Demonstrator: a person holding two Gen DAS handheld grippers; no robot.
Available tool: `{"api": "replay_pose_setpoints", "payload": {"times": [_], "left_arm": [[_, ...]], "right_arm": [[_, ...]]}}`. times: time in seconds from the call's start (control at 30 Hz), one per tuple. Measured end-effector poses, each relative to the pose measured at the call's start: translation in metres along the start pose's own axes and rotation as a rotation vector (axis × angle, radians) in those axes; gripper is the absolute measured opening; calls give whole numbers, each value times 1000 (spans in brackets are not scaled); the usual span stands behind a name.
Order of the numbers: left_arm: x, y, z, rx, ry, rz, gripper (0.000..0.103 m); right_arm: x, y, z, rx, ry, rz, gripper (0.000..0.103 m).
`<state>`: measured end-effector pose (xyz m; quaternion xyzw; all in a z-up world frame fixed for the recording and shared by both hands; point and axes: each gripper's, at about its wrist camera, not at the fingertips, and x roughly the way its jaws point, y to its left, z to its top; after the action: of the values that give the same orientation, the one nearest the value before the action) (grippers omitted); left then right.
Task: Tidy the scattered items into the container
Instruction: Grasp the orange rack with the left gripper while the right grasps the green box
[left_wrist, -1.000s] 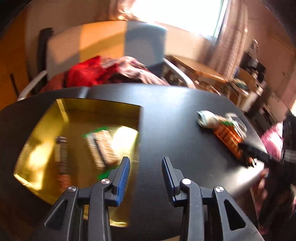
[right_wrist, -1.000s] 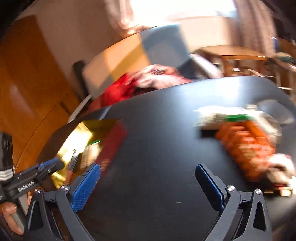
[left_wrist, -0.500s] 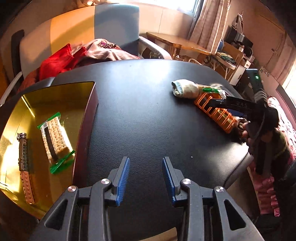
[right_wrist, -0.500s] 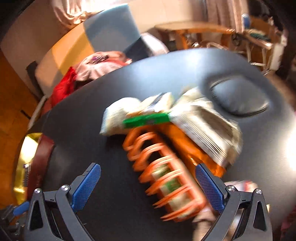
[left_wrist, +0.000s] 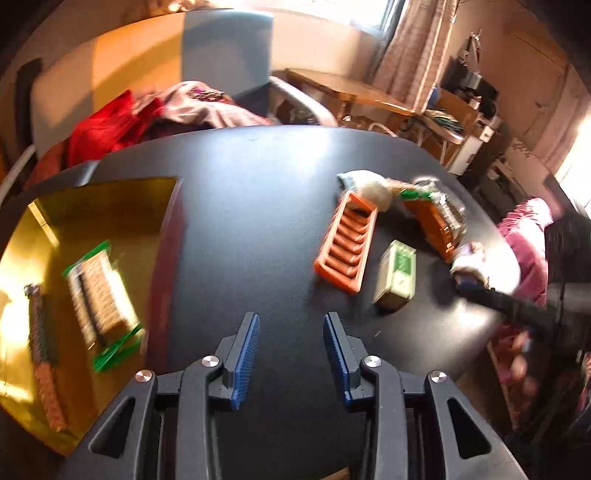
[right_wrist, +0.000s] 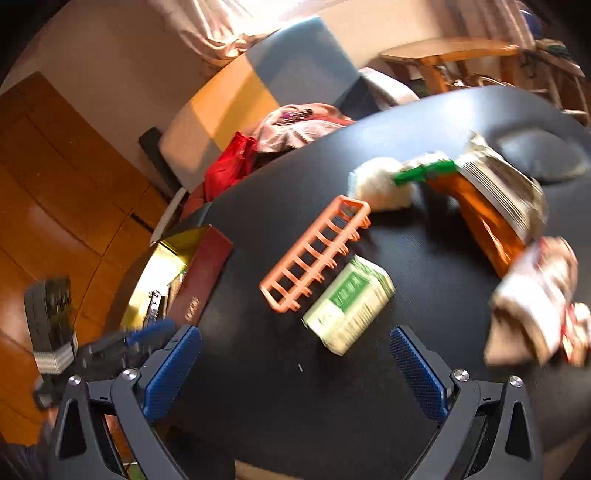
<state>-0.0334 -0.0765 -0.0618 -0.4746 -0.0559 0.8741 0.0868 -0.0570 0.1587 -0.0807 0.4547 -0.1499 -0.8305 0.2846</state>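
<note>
A gold-lined box (left_wrist: 110, 206) stands at the table's left and holds a cracker packet (left_wrist: 101, 291) and a long bar (left_wrist: 42, 347). Right of the middle lie an orange plastic rack (left_wrist: 345, 245), a green-and-white carton (left_wrist: 397, 275), a white sock (left_wrist: 369, 184) and an orange snack bag (left_wrist: 430, 225). My left gripper (left_wrist: 291, 321) hovers open over bare table between the box and the rack. My right gripper (right_wrist: 295, 365) stands wide open just short of the carton (right_wrist: 349, 304), with the rack (right_wrist: 314, 254) beyond it. A crumpled white-and-red packet (right_wrist: 535, 302) lies to the right.
The black table (right_wrist: 295, 406) has a rounded edge. Behind it stands a chair (left_wrist: 221, 62) heaped with red and pink clothes (left_wrist: 110, 125). A wooden table and shelves fill the back right. A green clip (right_wrist: 424, 171) sits on the snack bag (right_wrist: 487, 221).
The orange rack has come off the snack pile and lies to its left, with the carton now beside it. The right view swung from the box to these items. Both grippers stayed open.
</note>
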Motion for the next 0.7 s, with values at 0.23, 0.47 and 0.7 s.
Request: {"api": "replay_pose_setpoints", "payload": {"times": [0.23, 0.47, 0.7], "left_arm": [[44, -38, 47, 155, 41, -39, 39], [82, -67, 70, 270, 79, -75, 39], [119, -77, 83, 338, 142, -64, 39]], "right_arm": [[-8, -10, -35, -6, 44, -79, 103], [0, -19, -44, 25, 58, -103, 103], [4, -18, -40, 14, 64, -106, 103]]}}
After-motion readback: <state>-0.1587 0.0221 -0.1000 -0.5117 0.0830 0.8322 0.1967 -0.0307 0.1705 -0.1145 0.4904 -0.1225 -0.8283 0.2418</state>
